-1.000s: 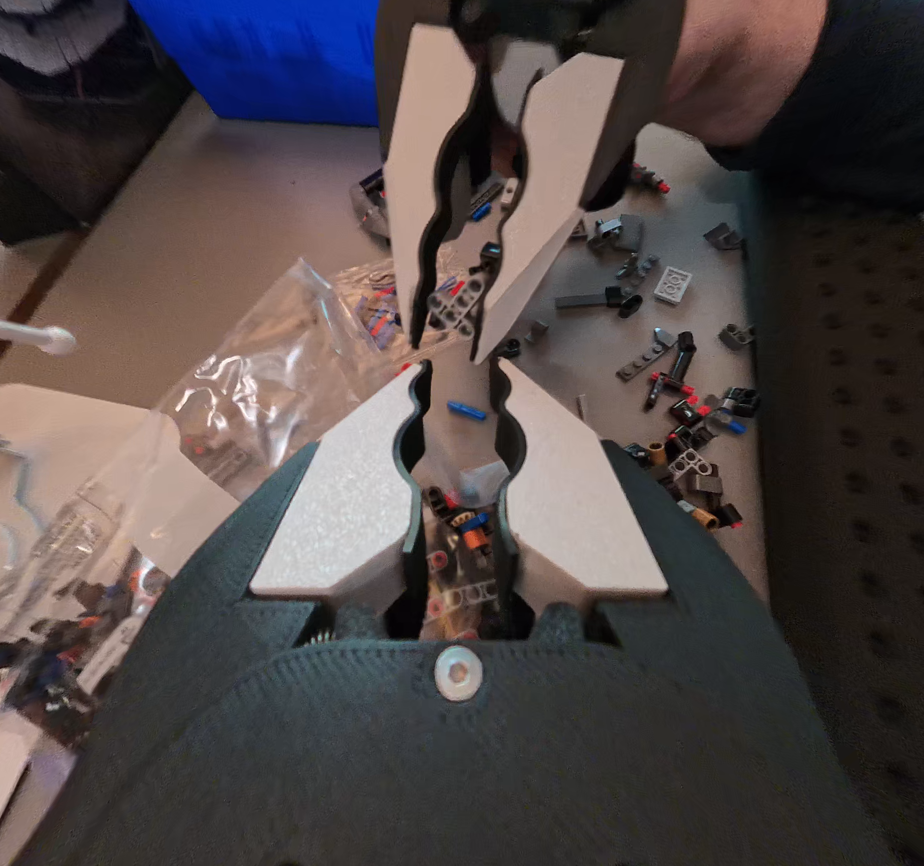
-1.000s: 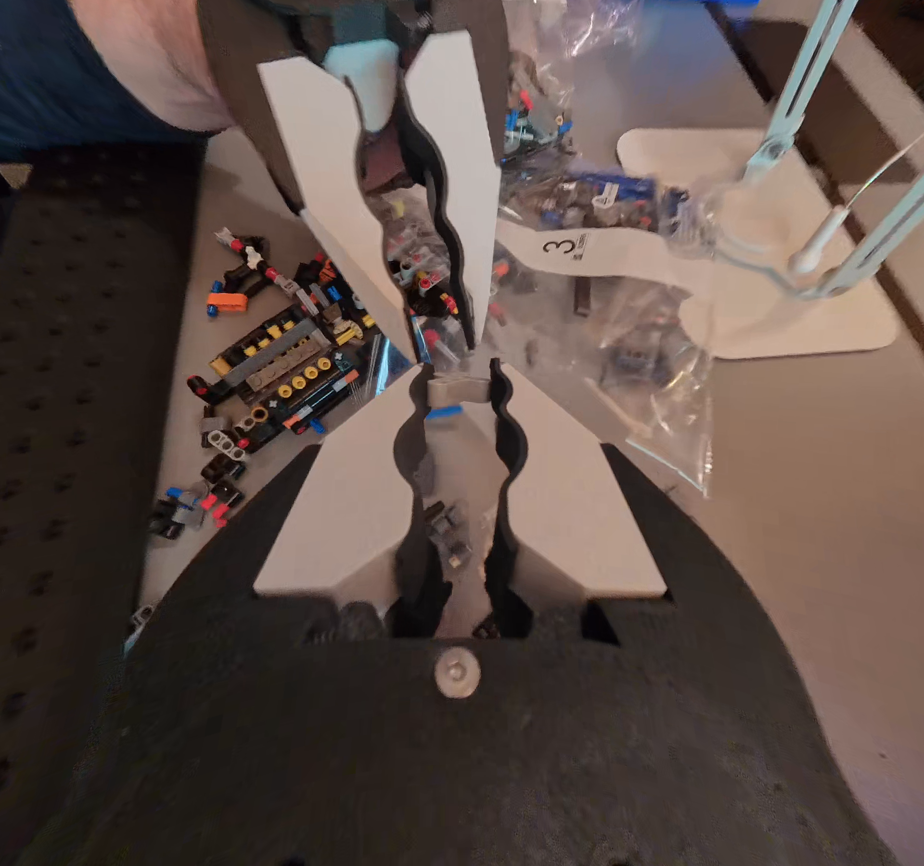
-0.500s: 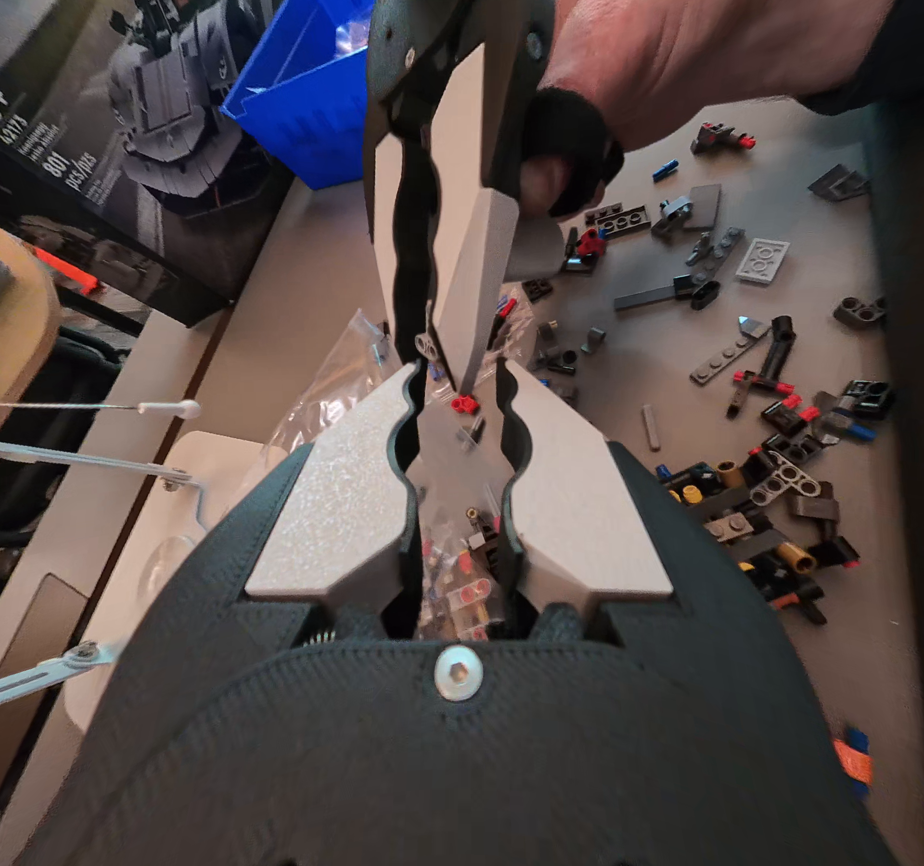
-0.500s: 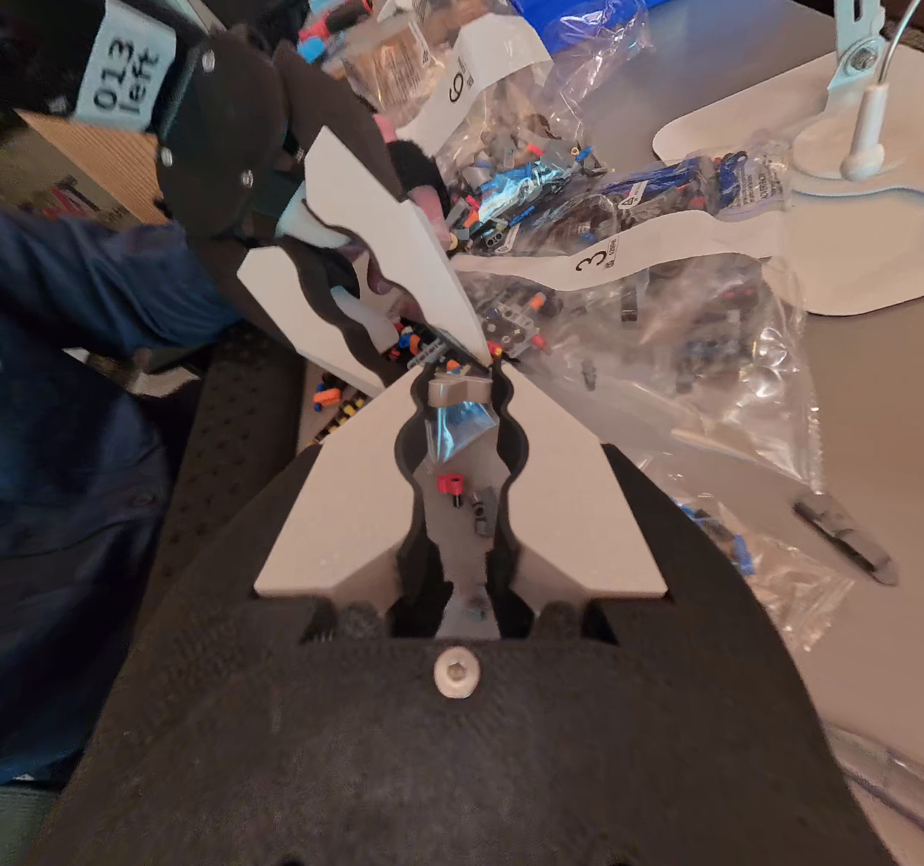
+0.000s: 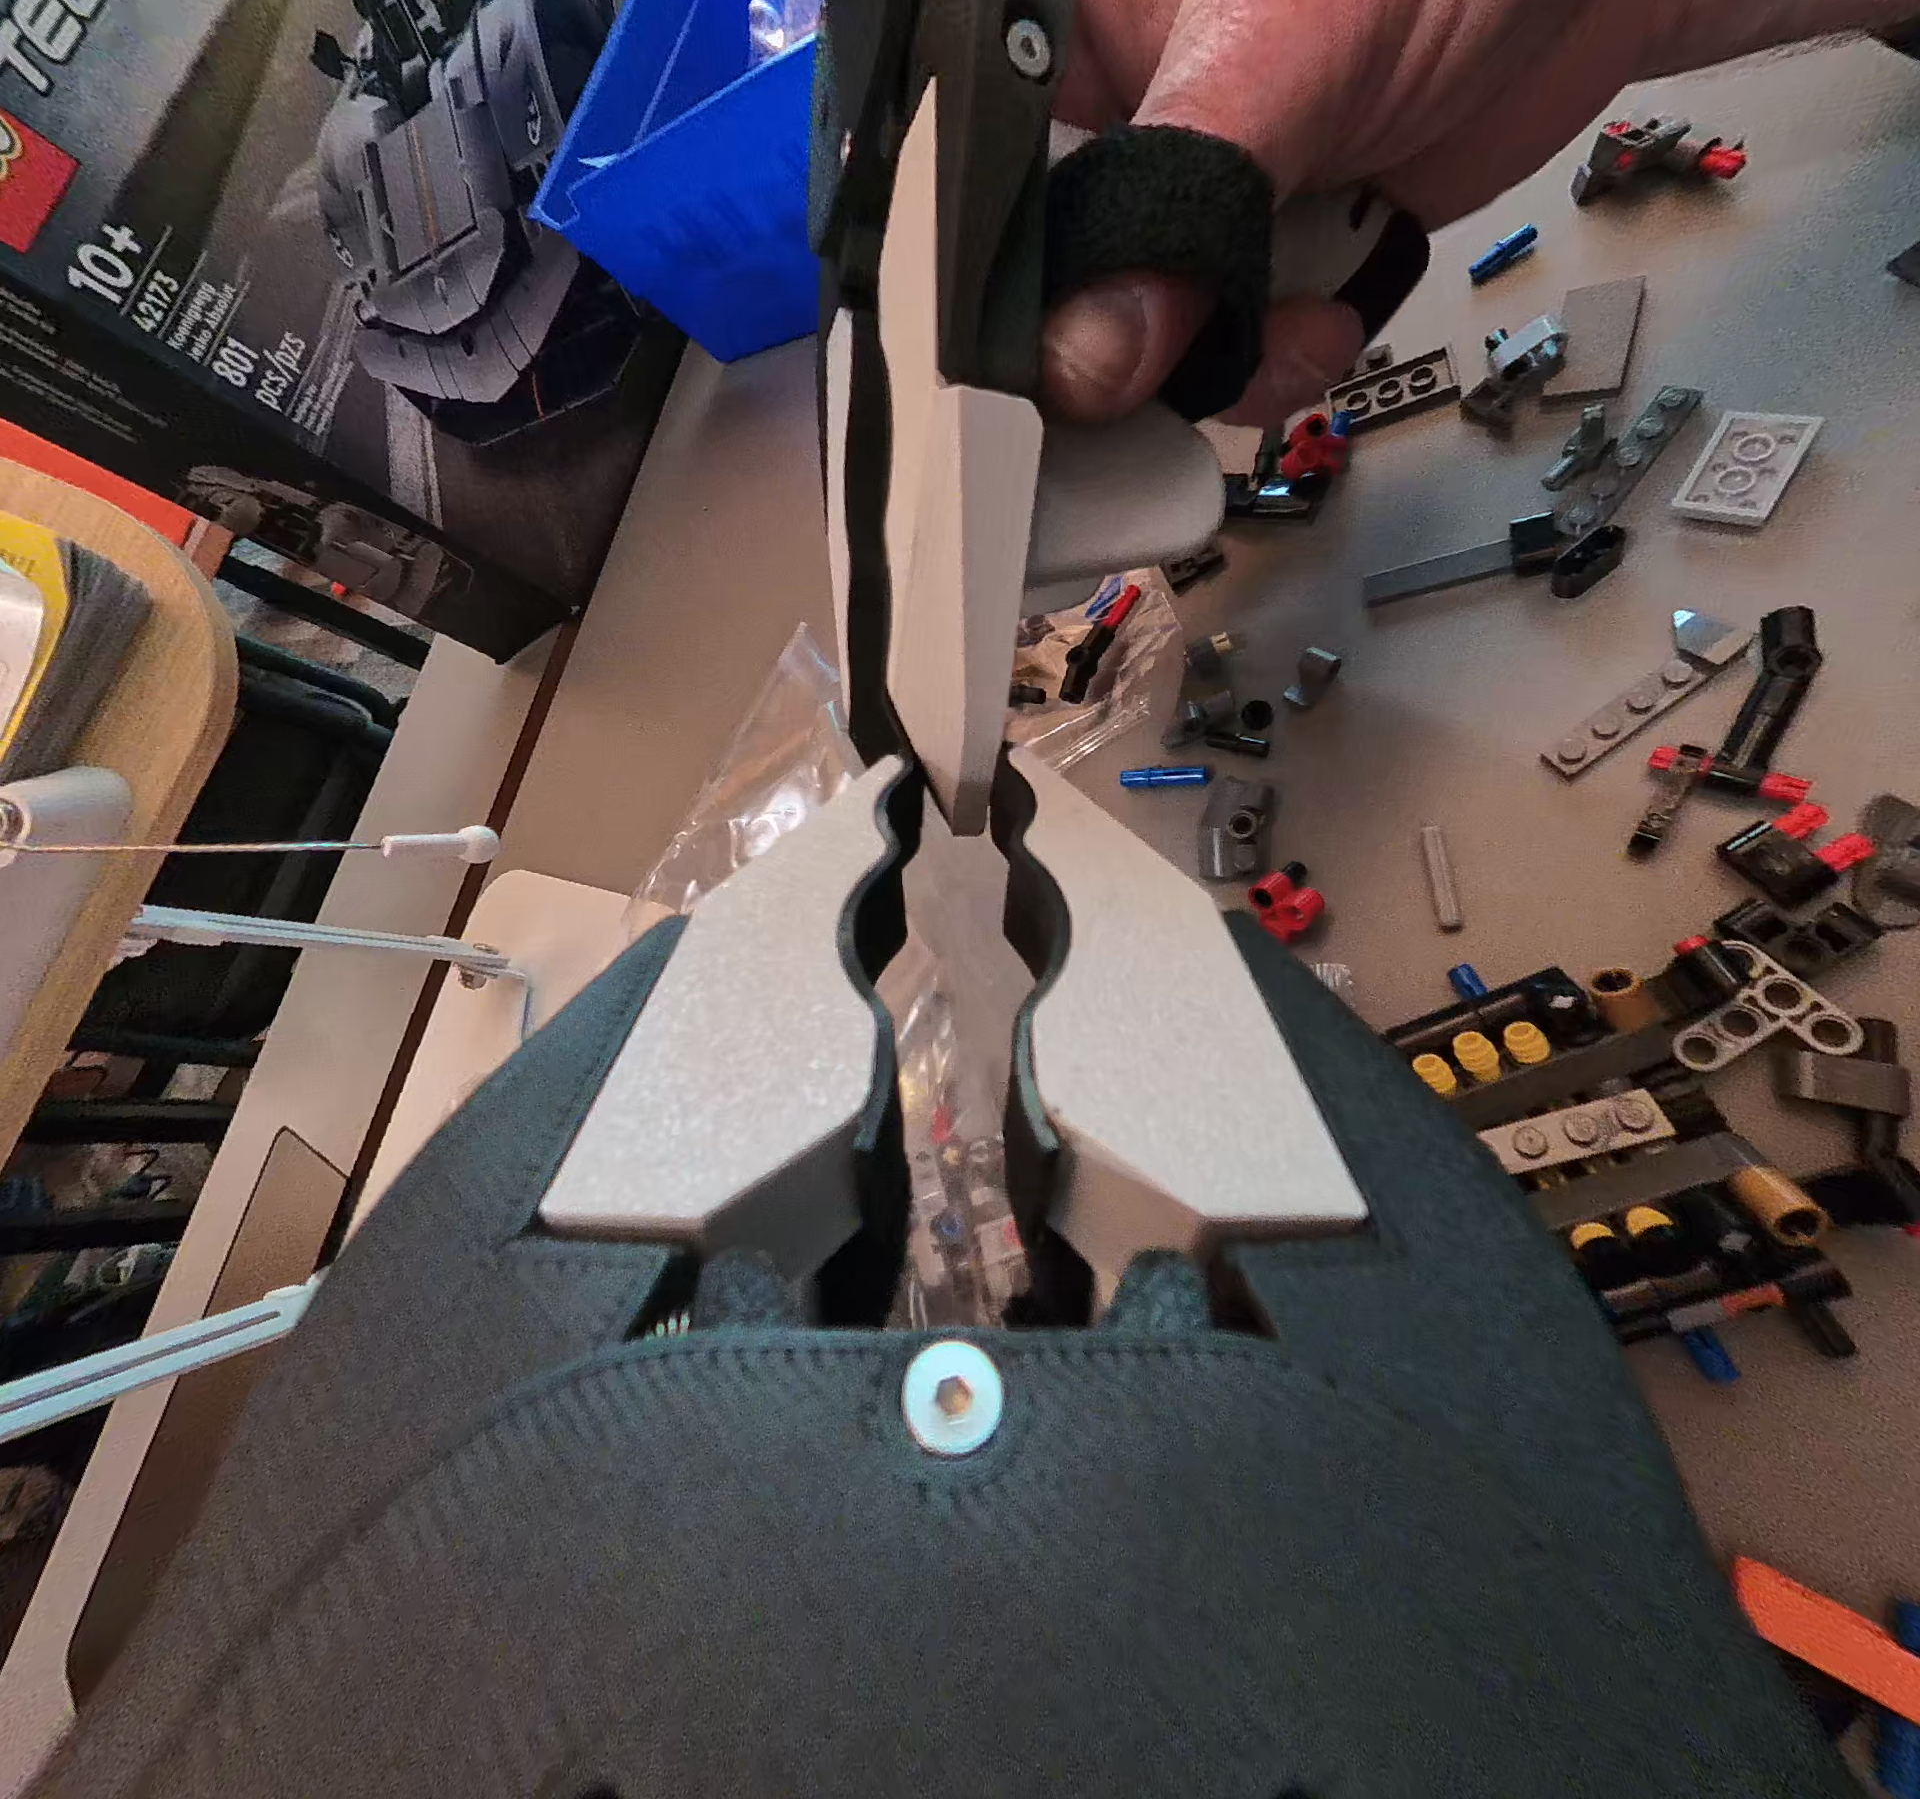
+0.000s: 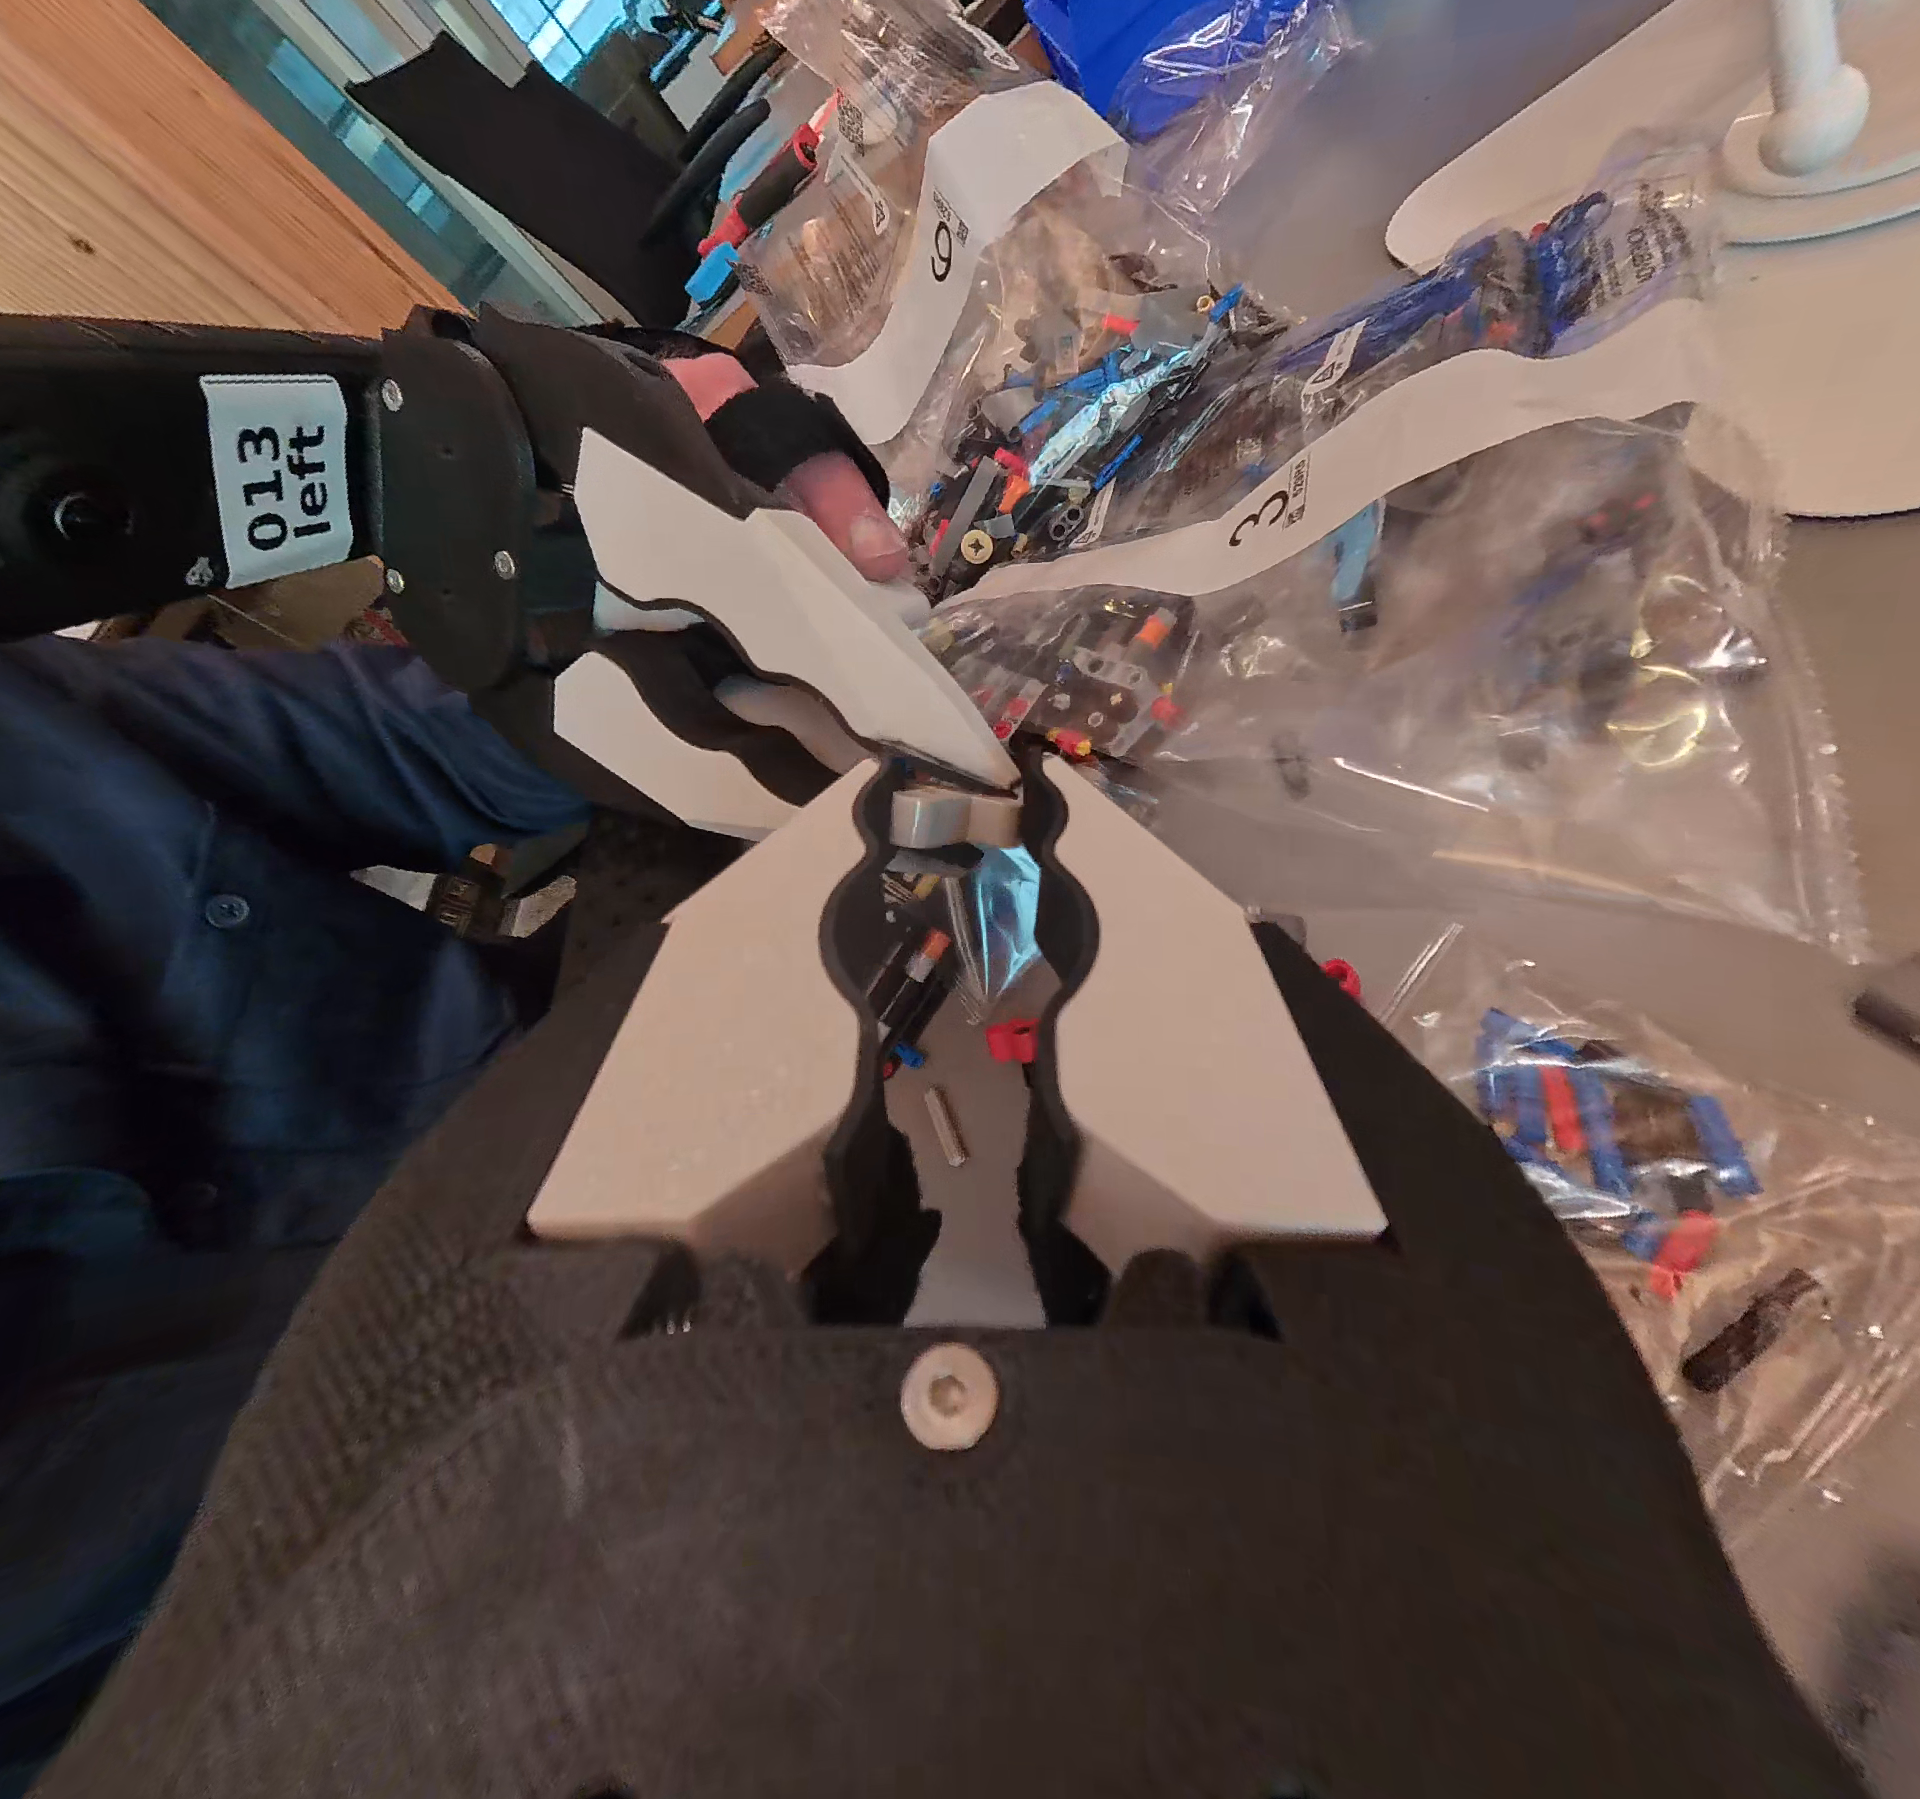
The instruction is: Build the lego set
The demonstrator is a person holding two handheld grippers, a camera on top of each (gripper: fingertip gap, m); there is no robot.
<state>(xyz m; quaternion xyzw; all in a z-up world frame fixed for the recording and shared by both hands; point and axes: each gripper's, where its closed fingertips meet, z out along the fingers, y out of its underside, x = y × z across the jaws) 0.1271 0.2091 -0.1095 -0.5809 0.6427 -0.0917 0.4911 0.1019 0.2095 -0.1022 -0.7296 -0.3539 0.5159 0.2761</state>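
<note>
My right gripper is shut on a small light-grey lego piece, held at its tips above the table. My left gripper is open with a narrow gap. The right gripper's finger comes down from above, and its tip sits between my left fingertips. In the right wrist view the left gripper comes in from the left, and its upper finger touches the top of the grey piece. I cannot see anything held in the left gripper.
Loose lego parts and a partly built black assembly lie on the grey table at the right. Clear parts bags lie ahead of the right gripper. A blue bin, the set's box and a white stand base are on the left. Less than 4 cm separates the two grippers' tips.
Both grippers have tilted and closed in on each other. The right gripper's tip has moved between the left fingertips. The grey piece stays in the right gripper.
</note>
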